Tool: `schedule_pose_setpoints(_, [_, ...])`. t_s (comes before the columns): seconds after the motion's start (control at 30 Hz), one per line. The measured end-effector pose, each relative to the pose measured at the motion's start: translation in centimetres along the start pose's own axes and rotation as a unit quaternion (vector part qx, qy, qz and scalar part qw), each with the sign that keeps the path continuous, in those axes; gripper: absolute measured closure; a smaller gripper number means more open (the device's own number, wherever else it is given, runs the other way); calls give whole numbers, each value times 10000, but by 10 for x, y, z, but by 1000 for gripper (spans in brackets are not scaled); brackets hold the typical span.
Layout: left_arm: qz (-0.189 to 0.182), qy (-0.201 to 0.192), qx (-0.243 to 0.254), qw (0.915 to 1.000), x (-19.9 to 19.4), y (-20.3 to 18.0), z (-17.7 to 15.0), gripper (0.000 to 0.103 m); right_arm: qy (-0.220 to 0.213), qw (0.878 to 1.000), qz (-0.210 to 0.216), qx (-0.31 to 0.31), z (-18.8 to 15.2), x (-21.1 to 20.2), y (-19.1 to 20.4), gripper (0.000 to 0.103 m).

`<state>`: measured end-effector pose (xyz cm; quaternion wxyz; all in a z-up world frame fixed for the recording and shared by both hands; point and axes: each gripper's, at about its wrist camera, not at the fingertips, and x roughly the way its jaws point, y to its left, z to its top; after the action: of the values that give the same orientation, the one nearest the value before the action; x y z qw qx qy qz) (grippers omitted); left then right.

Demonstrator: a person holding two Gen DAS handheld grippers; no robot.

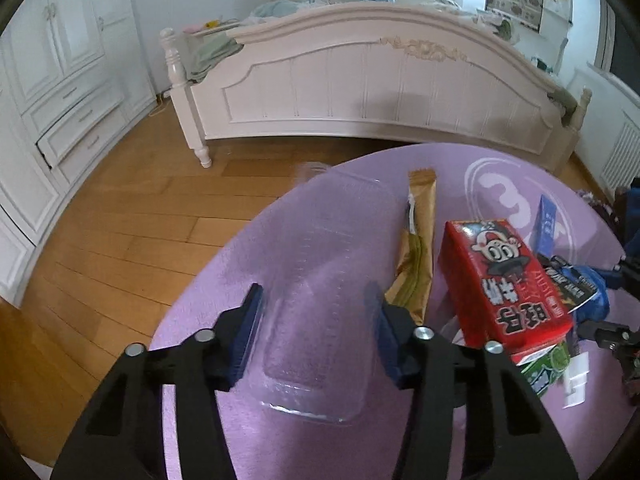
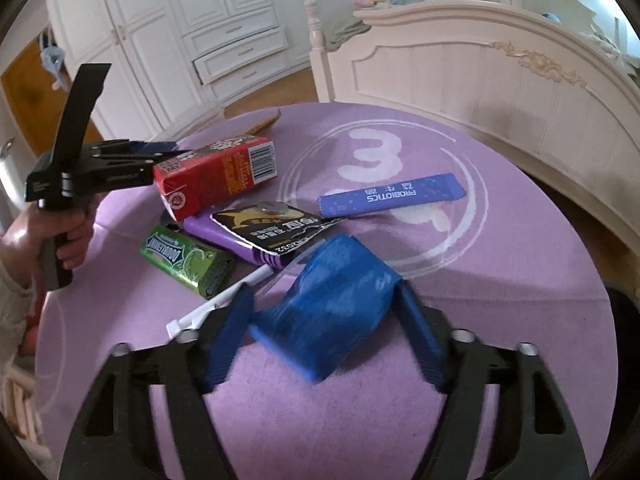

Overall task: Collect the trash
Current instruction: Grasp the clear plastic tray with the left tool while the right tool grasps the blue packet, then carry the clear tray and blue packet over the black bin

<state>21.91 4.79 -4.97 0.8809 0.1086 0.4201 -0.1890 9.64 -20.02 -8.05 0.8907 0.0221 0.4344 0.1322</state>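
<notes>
Clear plastic tray [image 1: 320,296] pinched by left claw [image 1: 316,312] — right claw [image 2: 326,312] grips blue bag [image 2: 326,304].

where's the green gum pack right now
In the right wrist view the green gum pack lies left of centre on the purple mat, just below the red carton and beside the purple packet.

Place: a bedroom in a home.
Bed: cream carved footboard [image 1: 360,80] with turned posts, bedding heaped behind it.
Storage: white panelled wardrobe [image 2: 192,20] with drawers along the wall.
Floor: wooden boards [image 1: 120,220].
Table: round purple tabletop [image 2: 480,280] standing near the bed's foot.
</notes>
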Motion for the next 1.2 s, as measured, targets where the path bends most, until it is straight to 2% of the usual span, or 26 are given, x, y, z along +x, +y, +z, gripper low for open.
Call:
schedule_pose_setpoints(0.1, [-44, -77, -125, 9999, -8, 2, -5, 57, -14, 9999, 65, 86, -3, -5, -3, 57])
schedule_pose_setpoints(0.3, [-273, -383, -593, 9971, -41, 7, -14, 58, -380, 9978, 308, 449, -11, -34, -13, 58])
schedule_pose_setpoints(0.47, [-462, -629, -671, 9947, -76, -7, -21, 57, -673, 9936, 559, 714, -14, -62, -24, 58])
schedule_pose_setpoints(0.6, [-722, -767, -482, 9933, -101, -42, -20, 57, -891, 9895, 693, 903, -20, -81, -35, 58])
schedule_pose_setpoints(0.73, [-984, -834, -205, 9914, -109, -87, -13, 57, -1117, 9844, 757, 1130, -28, -102, -53, 58])
schedule_pose_setpoints(0.97, [-1502, -758, 199, 9855, -90, -172, 5, 57, -1470, 9751, 565, 1562, -52, -138, -102, 58])
schedule_pose_setpoints(1.2, [-2118, -517, 523, 9745, -56, -266, 19, 56, -1722, 9570, 108, 2332, -93, -174, -184, 57])
